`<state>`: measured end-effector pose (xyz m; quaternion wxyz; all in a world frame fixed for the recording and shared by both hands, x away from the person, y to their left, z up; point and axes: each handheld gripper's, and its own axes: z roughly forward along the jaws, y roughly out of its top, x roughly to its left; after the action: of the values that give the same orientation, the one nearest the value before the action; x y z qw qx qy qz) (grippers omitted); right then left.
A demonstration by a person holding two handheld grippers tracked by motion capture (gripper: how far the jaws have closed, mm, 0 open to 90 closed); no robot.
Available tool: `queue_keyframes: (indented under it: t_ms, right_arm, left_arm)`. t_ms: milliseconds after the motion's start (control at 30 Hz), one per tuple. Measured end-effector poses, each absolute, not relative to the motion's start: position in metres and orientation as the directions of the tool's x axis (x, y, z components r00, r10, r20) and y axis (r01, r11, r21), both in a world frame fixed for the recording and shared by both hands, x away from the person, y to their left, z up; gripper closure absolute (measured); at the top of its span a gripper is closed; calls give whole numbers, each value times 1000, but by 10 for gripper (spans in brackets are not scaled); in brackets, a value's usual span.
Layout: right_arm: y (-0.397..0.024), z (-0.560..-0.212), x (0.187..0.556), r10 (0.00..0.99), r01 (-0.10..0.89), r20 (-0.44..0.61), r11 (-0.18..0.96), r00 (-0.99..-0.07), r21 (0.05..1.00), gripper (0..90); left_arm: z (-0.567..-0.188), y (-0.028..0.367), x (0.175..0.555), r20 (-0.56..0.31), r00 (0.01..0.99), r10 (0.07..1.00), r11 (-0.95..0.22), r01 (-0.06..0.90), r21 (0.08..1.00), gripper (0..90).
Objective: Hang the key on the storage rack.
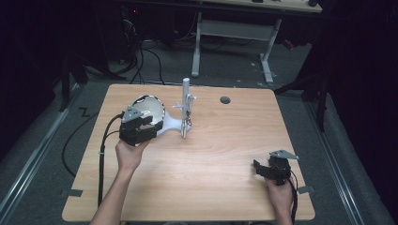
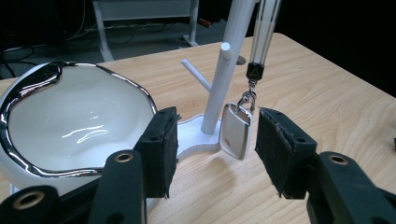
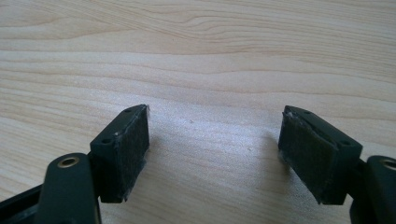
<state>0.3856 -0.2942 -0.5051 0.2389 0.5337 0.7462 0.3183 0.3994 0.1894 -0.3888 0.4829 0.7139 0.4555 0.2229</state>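
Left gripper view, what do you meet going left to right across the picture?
White bowl → gripper's left pad → white stand post → hanging key fob → gripper's right pad.

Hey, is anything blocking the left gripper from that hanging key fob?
Nothing visible does. The left gripper is open, and the key fob hangs in the gap just ahead, beside the white stand.

Dim room, lit tabletop (image 1: pixel 211 154); bowl (image 2: pixel 79 126) glare.
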Motion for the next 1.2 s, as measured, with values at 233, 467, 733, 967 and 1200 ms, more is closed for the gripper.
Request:
queue_keyframes:
  t_ms: [233,467,733,967,1200]
  right_arm:
    - [-294,-505,386,949,644,-17,227,-316,730,247]
    - [-294,-505,386,948,645,-17,228,-316,730,246]
    - [-294,-505,386,948,645,-16,228,-316,730,247]
    - [-294,-505,386,949,645,-17,227,-316,730,247]
    - [-294,-505,386,949,644,-17,228,-316,730,247]
  left_arm:
    - [-390,194,393,-121,477,870,-115,436,892,483]
    - [-392,203,386,-113,463,879,-117,438,891,479]
    - [-394,211,380,-120,450,885,-100,434,895,480]
    - [-393,216,374,-122,447,886,-93,429,898,479]
    - [-392,221,368,-119,441,890,-93,428,899,475]
